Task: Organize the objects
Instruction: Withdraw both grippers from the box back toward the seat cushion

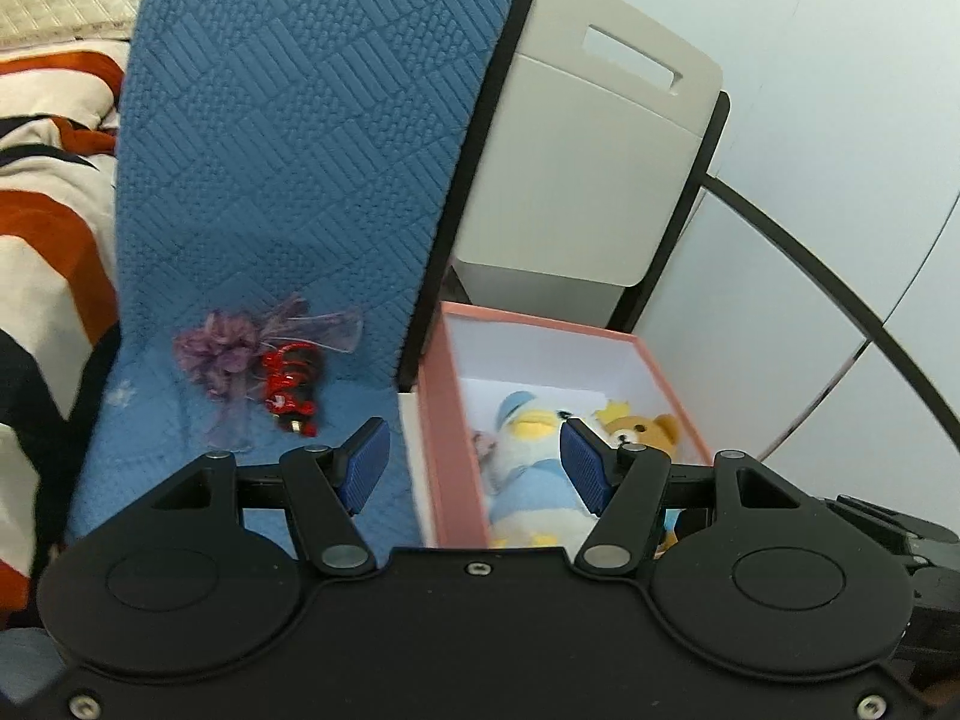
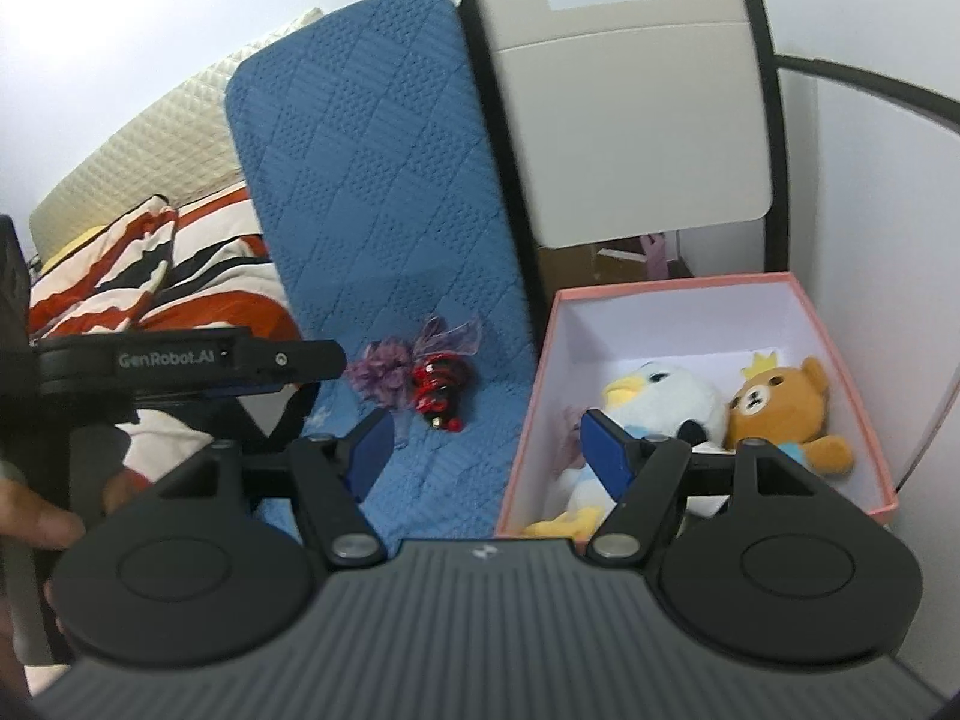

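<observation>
On the far left lies a quilt [image 2: 174, 276] in orange, white and black stripes, soft and rumpled. Next comes the blue cover [image 1: 288, 180], a quilted, diamond-stitched fabric over a seat and its upright back.

On that seat rest the two things I judge are still to be put away: a purple bow [image 1: 225, 360], gauzy and frilled, and touching it on the right a small red charm [image 1: 291, 384], glossy, with black. The charm's long axis runs roughly toward me and away.

My left gripper [image 1: 474, 462] hangs open with nothing between its ribbed blue pads; the bow and charm lie ahead and to its left, and the pink wall of the box crosses its gap. My right gripper [image 2: 483, 450] is also open and empty, and from it the pair lies ahead, slightly left. The left one looks nearer to them, so I judge it the likelier to reach.

To the right stands the box [image 2: 525, 420], stiff pink card, white inside, open-topped. In it lie a pale-blue plush bird [image 2: 654, 396] with a yellow beak and a brown bear [image 2: 780, 408] with a crown, side by side. Behind rises a grey chair back [image 2: 630, 138], smooth plastic with a slot.
</observation>
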`<state>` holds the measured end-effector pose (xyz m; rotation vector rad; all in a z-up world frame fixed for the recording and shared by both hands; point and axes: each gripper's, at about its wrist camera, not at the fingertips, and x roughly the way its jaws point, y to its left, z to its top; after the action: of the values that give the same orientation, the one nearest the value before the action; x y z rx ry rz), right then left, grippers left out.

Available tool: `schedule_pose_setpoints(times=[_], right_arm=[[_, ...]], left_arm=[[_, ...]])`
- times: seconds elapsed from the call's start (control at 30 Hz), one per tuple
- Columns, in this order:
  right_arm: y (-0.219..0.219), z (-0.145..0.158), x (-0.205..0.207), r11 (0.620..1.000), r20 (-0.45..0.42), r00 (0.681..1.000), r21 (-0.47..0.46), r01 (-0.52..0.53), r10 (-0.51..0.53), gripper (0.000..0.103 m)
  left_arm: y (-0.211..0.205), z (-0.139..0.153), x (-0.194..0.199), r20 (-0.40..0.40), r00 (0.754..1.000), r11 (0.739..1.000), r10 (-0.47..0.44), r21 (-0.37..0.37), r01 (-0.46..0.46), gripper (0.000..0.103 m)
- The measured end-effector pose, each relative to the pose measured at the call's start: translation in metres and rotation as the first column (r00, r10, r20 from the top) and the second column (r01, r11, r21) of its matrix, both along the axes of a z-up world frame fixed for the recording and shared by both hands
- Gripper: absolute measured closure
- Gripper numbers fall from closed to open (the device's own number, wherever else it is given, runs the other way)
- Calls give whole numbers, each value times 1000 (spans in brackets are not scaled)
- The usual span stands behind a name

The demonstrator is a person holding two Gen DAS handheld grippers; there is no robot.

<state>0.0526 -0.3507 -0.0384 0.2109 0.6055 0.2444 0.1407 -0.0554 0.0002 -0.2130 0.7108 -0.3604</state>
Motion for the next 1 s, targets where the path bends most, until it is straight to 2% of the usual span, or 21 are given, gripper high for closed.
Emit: schedule_pose_setpoints(times=[0.13,0.27,0.37,0.6,0.73,1.0], right_arm=[[14,-8,-4,1000,-5,1000,6,2,-2,32],[29,-18,-10,1000,-14,1000,-20,-10,10,32],[36,-28,-11,1000,-43,999,16,-3,4,32],[64,-45,-14,1000,-60,998,14,-15,16,32],[78,-47,-14,1000,-53,999,0,-9,9,32],[92,-59,-12,1000,-76,997,5,-26,26,32]], left_arm=[[12,-5,-12,20,1000,999,15,37,-16,42],[29,-11,-18,14,999,999,42,1,-42,42],[41,-17,-23,31,997,998,67,14,-67,42],[64,-29,-31,44,997,998,66,10,-67,42],[77,-35,-32,41,996,997,80,-20,-79,42],[88,-43,-34,51,994,995,98,-28,-97,42]])
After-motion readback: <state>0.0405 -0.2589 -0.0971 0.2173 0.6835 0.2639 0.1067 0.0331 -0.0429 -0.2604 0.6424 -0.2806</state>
